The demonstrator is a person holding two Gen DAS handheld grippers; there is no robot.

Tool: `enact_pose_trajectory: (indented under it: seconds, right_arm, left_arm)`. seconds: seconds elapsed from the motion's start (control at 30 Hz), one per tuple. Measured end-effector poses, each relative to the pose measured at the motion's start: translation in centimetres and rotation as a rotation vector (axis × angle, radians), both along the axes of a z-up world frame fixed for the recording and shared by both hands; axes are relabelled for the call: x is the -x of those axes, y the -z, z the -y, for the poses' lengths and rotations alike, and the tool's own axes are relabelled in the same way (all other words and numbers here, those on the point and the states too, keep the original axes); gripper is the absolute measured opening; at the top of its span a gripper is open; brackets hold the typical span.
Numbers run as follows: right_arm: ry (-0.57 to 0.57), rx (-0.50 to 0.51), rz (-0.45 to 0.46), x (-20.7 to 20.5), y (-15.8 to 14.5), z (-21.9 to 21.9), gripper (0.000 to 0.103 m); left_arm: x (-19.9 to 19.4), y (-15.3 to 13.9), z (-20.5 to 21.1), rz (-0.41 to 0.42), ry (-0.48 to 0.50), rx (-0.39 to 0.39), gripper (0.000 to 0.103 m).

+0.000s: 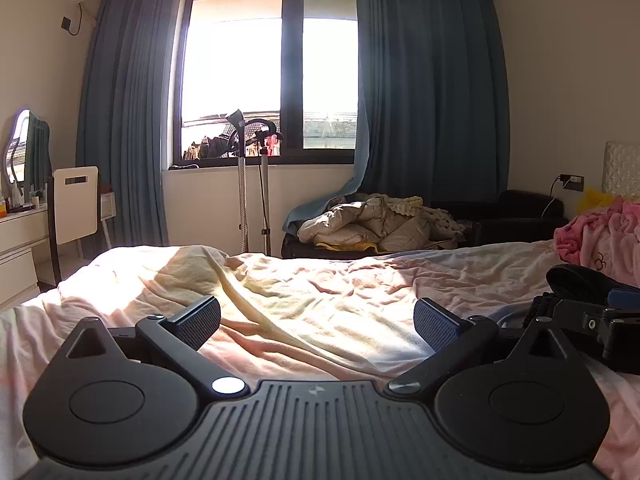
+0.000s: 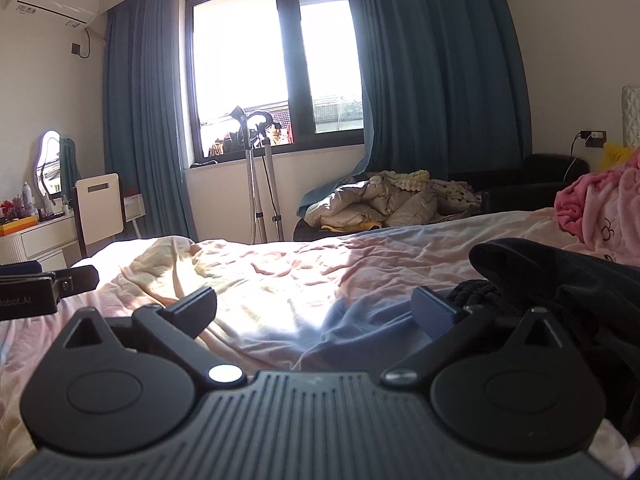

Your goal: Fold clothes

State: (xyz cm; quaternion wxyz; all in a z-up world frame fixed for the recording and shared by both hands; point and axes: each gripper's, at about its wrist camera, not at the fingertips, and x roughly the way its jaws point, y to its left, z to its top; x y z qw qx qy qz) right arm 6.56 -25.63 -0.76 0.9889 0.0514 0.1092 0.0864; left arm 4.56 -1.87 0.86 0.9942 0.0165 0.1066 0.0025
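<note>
Right wrist view: the dark garment (image 2: 568,280) lies bunched at the bed's (image 2: 280,280) right edge, just beside the right gripper (image 2: 316,312); both it and the left gripper (image 1: 316,320) gape empty.

the left gripper (image 2: 48,288), seen at the right wrist view's edge, bears white lettering reading "obot.ai", probably a cropped "robot.ai"; nothing else is legible.

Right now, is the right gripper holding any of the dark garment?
No. The right gripper is open over bare bed sheet; the dark garment lies beside its right finger, ungripped.
</note>
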Motion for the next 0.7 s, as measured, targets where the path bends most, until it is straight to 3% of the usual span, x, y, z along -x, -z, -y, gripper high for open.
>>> enact_pose_trajectory:
  seconds: [0.7]
  right_arm:
    - [0.007,0.009,-0.014,-0.22,0.41,-0.16,0.103]
  left_arm:
    - [-0.28,0.34,0.02,-0.023,-0.009,-0.006,0.103]
